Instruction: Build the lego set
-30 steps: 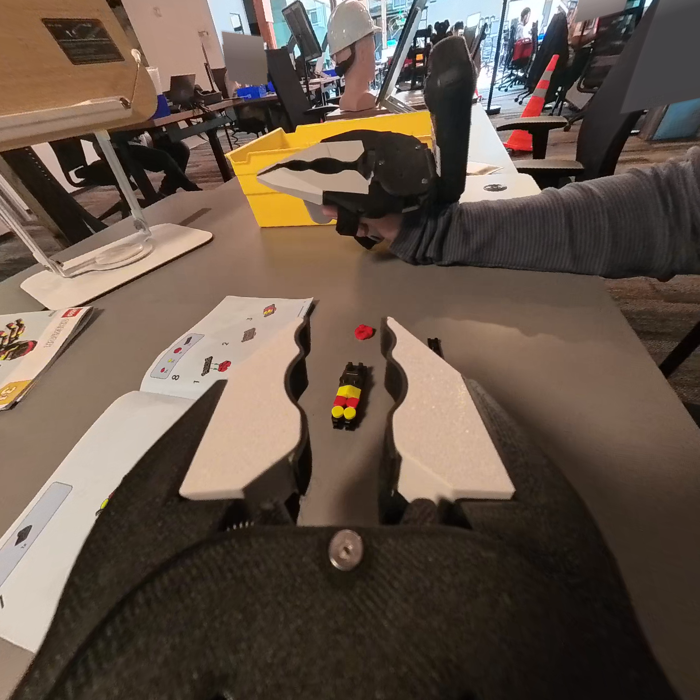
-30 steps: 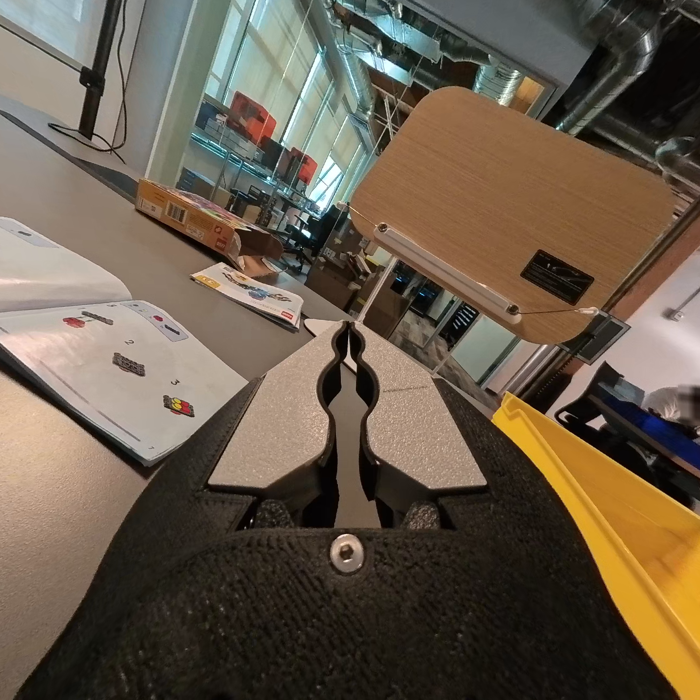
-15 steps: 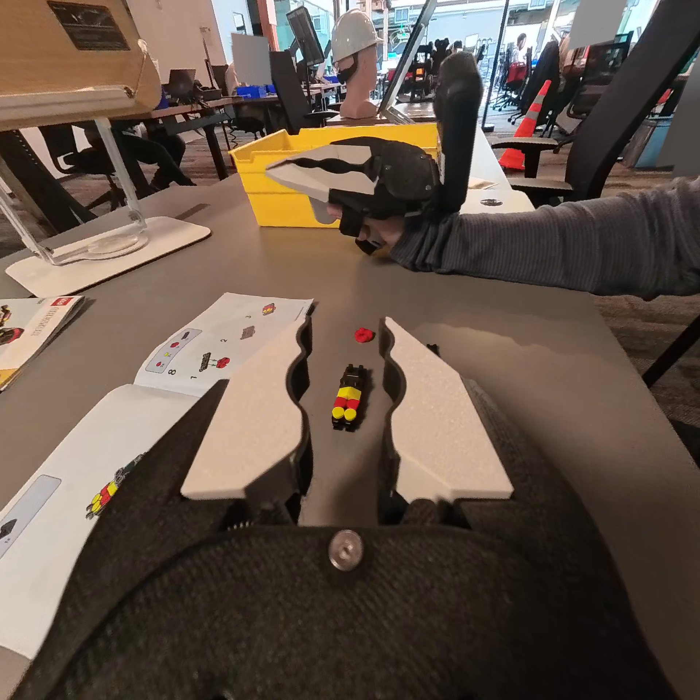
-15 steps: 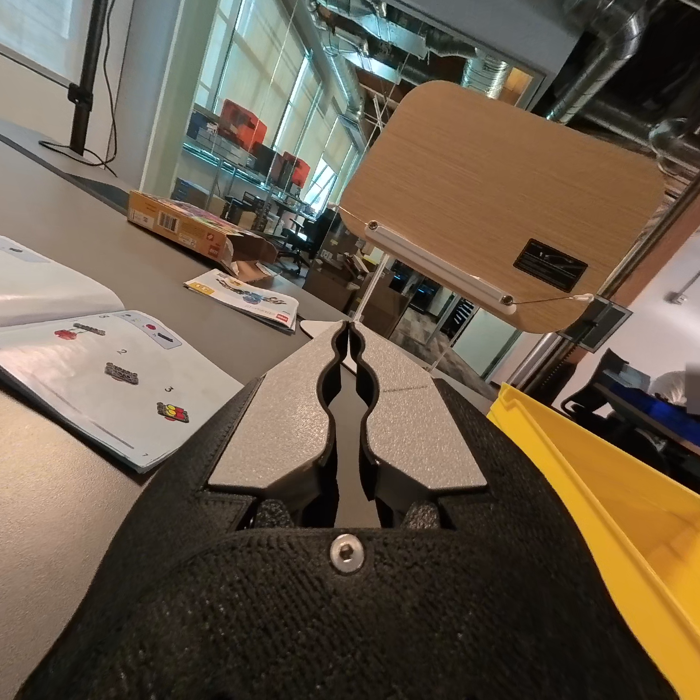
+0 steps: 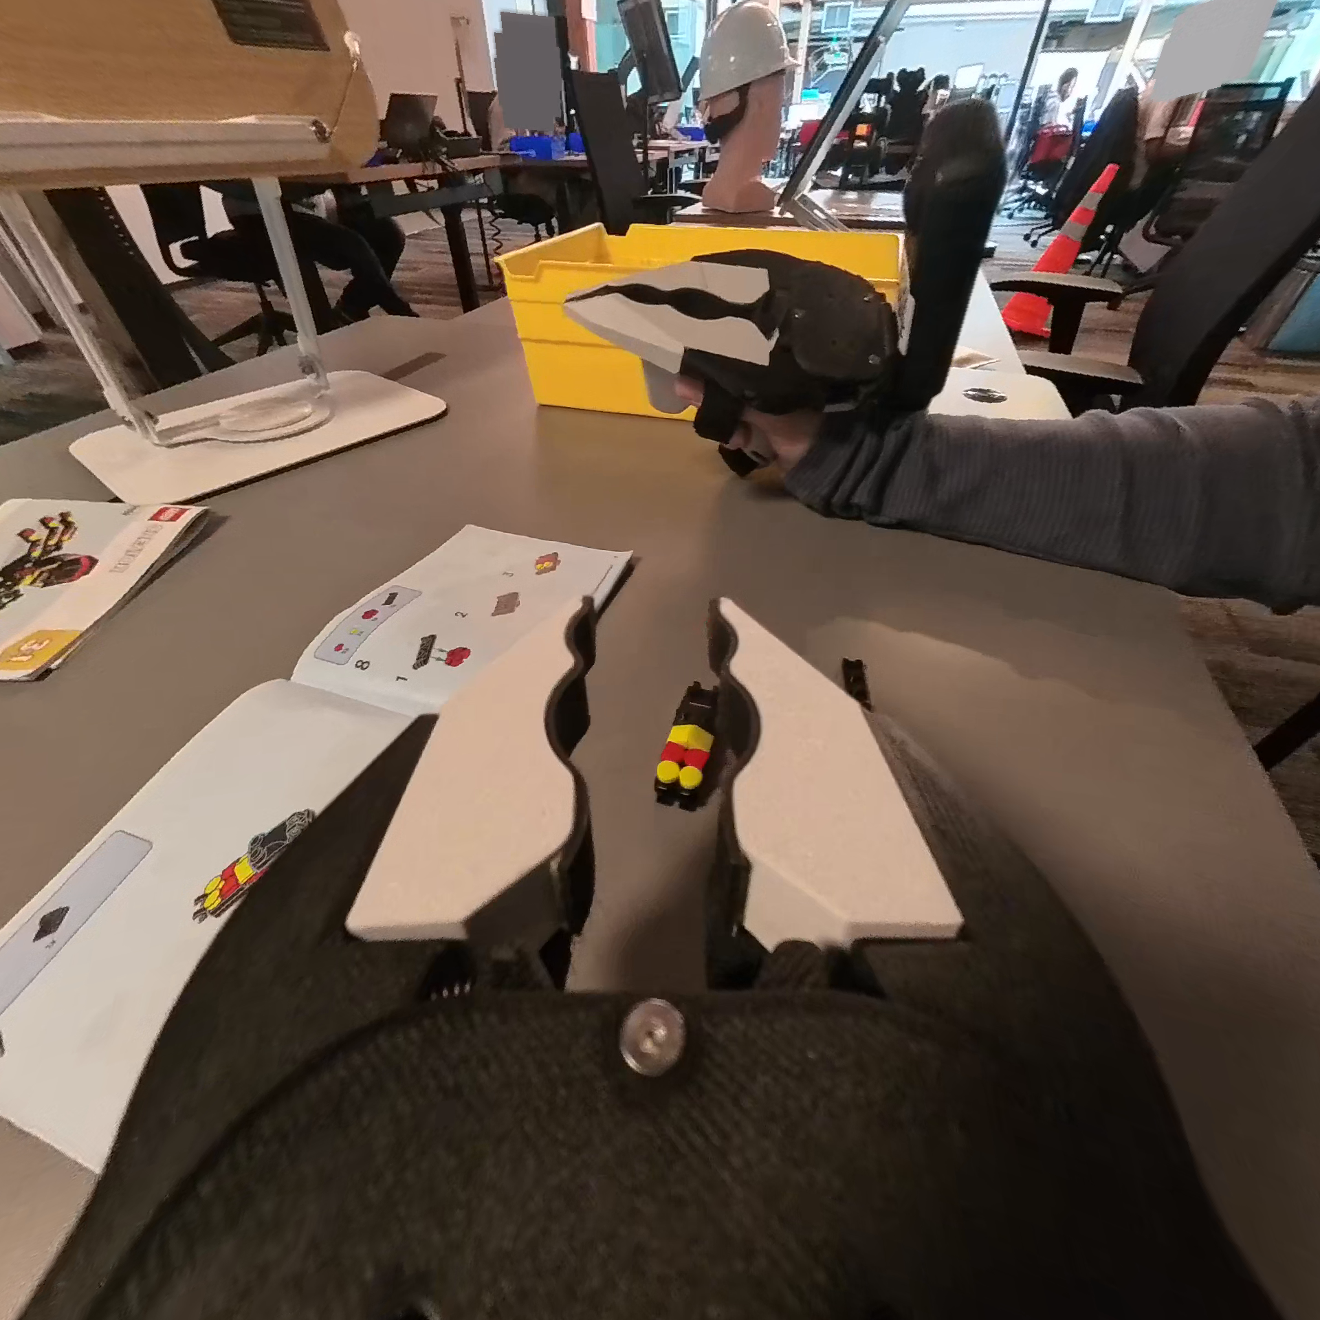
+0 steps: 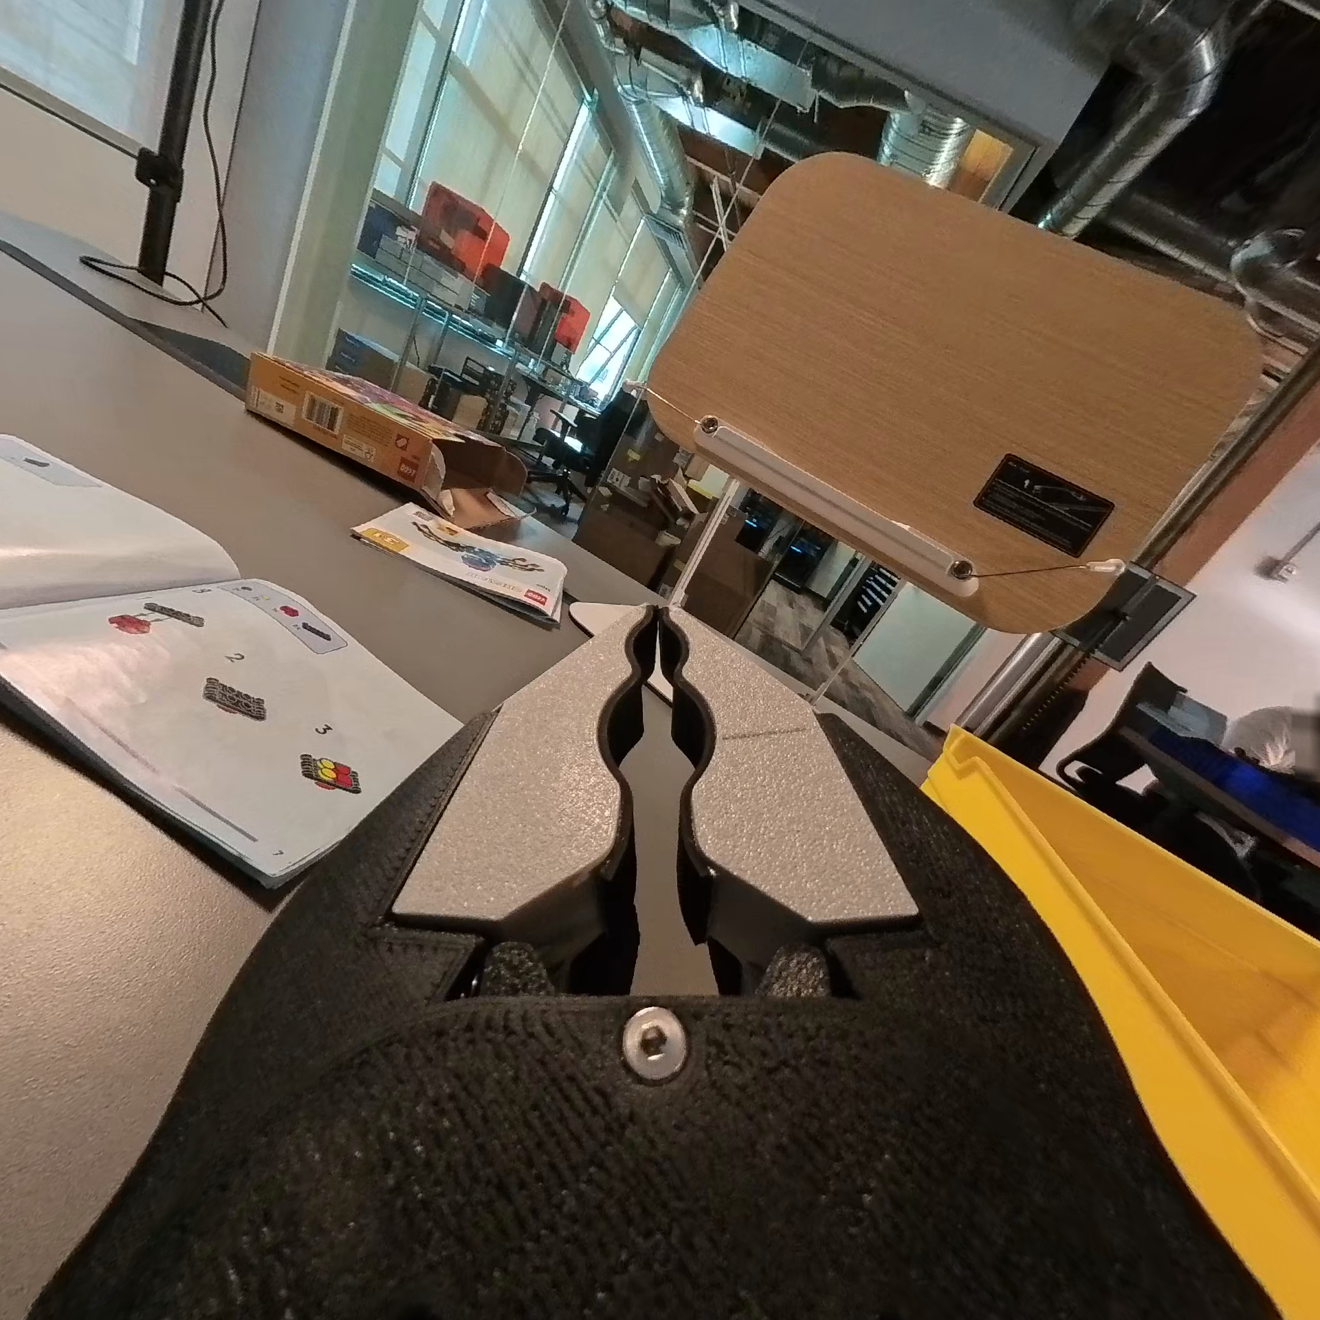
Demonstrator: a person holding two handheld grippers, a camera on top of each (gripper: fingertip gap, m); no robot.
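A: What stood between the jaws of the left gripper (image 5: pixel 648 621)?

B: They were wide apart, holding nothing; the lego build (image 5: pixel 686 746) of black, red and yellow lay on the table (image 5: pixel 1000 714) in the gap, close against the right finger (image 5: pixel 807 778).

A: And outward?

B: The open booklet (image 5: pixel 457 621) lay left of the jaws, a small black piece (image 5: pixel 853 678) right of them.

A: The right gripper (image 6: pixel 657 613)?

B: Its jaws were closed to a sliver, empty, raised beside the yellow bin (image 6: pixel 1143 928), the booklet (image 6: pixel 214 700) to their left.
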